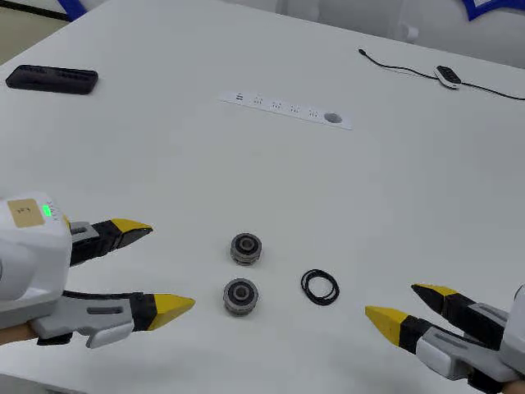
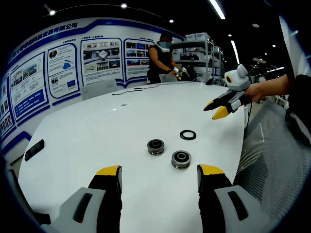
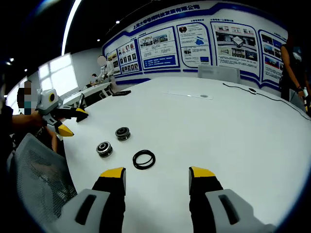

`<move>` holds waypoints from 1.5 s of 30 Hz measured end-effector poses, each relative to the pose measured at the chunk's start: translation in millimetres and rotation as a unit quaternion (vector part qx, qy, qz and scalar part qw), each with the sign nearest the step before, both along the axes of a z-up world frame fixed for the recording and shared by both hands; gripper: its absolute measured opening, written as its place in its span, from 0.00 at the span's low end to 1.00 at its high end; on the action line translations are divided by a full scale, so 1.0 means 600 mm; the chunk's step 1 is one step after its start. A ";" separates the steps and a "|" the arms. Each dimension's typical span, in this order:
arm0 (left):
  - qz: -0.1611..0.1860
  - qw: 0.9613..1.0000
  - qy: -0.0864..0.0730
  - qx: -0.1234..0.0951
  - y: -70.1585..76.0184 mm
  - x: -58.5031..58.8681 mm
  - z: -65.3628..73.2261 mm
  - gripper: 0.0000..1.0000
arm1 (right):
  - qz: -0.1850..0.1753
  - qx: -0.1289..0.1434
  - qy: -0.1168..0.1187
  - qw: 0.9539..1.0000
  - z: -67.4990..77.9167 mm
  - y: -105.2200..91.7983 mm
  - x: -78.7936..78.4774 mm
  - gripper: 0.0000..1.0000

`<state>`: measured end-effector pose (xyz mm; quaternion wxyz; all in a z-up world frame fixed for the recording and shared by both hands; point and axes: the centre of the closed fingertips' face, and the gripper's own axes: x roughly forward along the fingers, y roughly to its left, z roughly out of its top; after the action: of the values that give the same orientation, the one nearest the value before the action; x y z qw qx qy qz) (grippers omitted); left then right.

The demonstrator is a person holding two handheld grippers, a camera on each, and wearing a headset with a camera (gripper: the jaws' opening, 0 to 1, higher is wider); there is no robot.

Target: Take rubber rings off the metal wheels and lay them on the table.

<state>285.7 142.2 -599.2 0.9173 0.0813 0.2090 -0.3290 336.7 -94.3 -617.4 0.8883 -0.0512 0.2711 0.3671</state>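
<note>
- The thin black rubber ring (image 1: 320,287) lies flat on the white table (image 1: 262,180), just right of the wheels and apart from them. It may be two rings overlapped — too small for us to tell.
- We judge such a ring to be light, soft and stretchy, and likely to cling in its groove. We would pinch it at one spot on the rim and peel it over the flange rather than pull it straight off.
- The farther round grey metal wheel (image 1: 246,248) and the nearer round grey metal wheel (image 1: 240,296) lie flat, hub face up, near each other but not touching. Each has a dark band at its rim, which we take for a seated ring, though we cannot be sure.
- The wheels look stiff, dense and smooth, so they may slide when tugged. One claw should steady the body while the other works the rubber.
- The left gripper (image 1: 168,267) hovers left of the wheels, its jaws spread wide and holding nothing. The right gripper (image 1: 392,300) hovers right of the loose ring, also spread and empty.
- Everything lies loose on the bare tabletop — the open surface itself is where the rings are laid.
- Farther back lie a long white power strip (image 1: 287,110), a flat black rectangular bar (image 1: 51,79) and a small white controller on a black cable (image 1: 447,75).
</note>
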 end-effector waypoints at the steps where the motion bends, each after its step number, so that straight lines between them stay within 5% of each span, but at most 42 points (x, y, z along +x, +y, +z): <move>1: 0.001 1.000 0.001 0.000 0.000 -0.001 -0.001 0.65 | 0.009 -0.009 -0.001 1.000 -0.002 0.003 -0.002 0.55; 21: -0.003 1.000 0.020 0.017 0.014 -0.019 -0.021 0.71 | 0.089 -0.054 -0.034 0.994 0.020 0.036 -0.005 0.75; 45: -0.021 0.998 0.041 0.051 0.022 -0.024 -0.048 0.75 | 0.094 -0.067 -0.034 0.993 0.019 0.050 -0.001 0.78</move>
<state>271.1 155.4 -628.1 0.8956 0.1182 0.2615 -0.3399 336.3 -64.0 -605.7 0.8530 -0.1482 0.2590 0.4282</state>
